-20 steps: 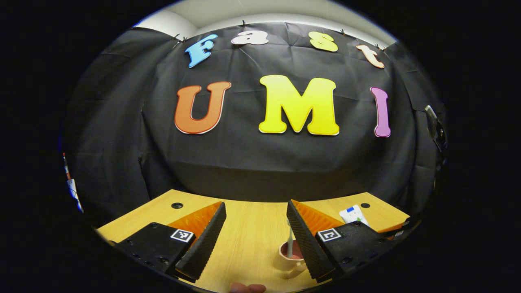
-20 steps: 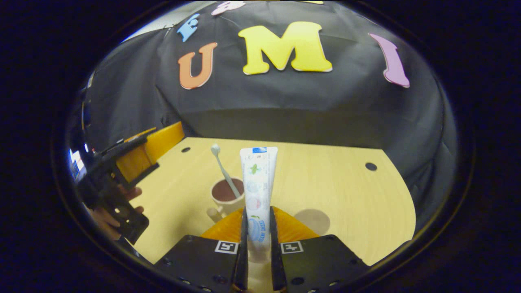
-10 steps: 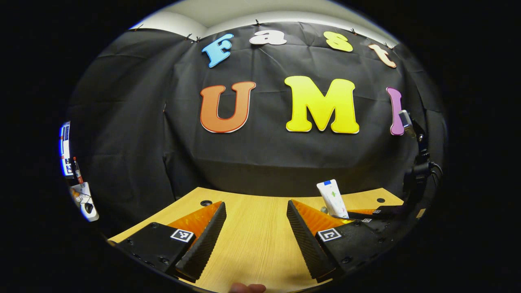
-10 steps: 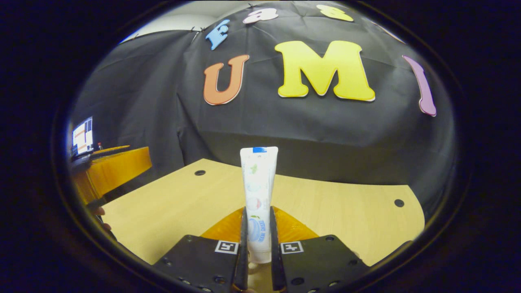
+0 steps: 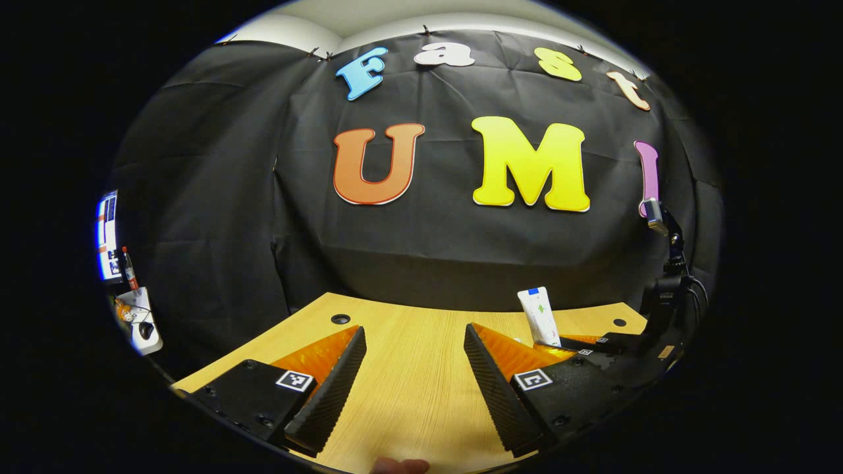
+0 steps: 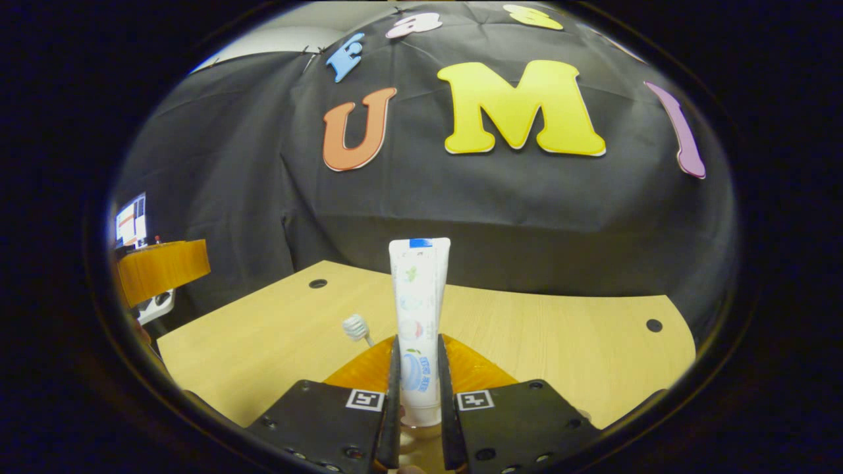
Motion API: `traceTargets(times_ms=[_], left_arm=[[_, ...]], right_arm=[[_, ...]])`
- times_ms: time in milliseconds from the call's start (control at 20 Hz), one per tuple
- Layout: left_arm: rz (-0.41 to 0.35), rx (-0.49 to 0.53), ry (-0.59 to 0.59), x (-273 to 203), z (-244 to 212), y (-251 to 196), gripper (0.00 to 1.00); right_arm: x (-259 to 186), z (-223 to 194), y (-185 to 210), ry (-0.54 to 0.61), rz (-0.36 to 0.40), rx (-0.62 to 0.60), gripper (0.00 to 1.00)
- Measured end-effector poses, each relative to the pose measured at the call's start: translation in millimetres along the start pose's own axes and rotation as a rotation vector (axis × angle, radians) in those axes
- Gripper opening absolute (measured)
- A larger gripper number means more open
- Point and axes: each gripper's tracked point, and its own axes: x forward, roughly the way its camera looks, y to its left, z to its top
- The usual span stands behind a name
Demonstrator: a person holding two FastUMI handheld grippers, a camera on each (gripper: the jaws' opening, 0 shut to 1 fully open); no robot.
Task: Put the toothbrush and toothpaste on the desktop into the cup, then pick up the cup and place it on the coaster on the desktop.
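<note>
In the right gripper view my right gripper is shut on a white toothpaste tube that stands upright between its fingers. The white head of the toothbrush pokes up just left of the fingers; the cup is hidden below them. In the left gripper view my left gripper is open over the bare wooden desktop, nothing between its fingers. Farther right in that view, the right gripper holds the toothpaste tube upright.
The wooden desktop has small round holes near its far corners. Black cloth walls close the back. An orange part of the left gripper sits at the far left of the right gripper view. A monitor and clutter lie beyond the left edge.
The left gripper has pulled back and swung left, so the cup slipped from its view. The right gripper carried the toothpaste over the cup; the brush head has come back into view beside its fingers.
</note>
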Motion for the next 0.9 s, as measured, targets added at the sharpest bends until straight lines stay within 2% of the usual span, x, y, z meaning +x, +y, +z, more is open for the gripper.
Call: traceTargets(times_ms=[100,200,250,350,450,550,650,750,900], left_arm=[[-0.004,0.000,0.005,2,-1,-3,0.95],[-0.012,0.003,0.004,4,-1,-6,0.95],[-0.016,0.005,0.003,4,-1,-6,0.95],[-0.022,0.004,0.005,7,-1,-8,0.95],[-0.028,-0.005,0.006,9,-1,-10,0.95],[-0.032,-0.009,0.007,9,-3,-13,0.95],[-0.038,-0.010,0.005,10,-1,-16,0.95],[-0.048,-0.016,0.010,9,-3,-19,0.95],[-0.062,-0.032,0.036,6,-10,-29,0.95]], right_arm=[[0,-3,1,0.011,0.002,-0.005,0.30],[-1,-6,1,0.023,0.009,-0.003,0.29],[-2,-7,3,0.022,0.011,-0.004,0.32],[-6,0,4,0.005,0.011,-0.011,0.38],[-14,8,6,-0.020,0.017,-0.009,0.39],[-22,15,5,-0.039,0.013,-0.020,0.51],[-33,23,3,-0.058,0.006,-0.018,0.55],[-42,27,-4,-0.063,-0.017,-0.012,0.67],[-65,32,-21,-0.067,-0.060,-0.025,0.72]])
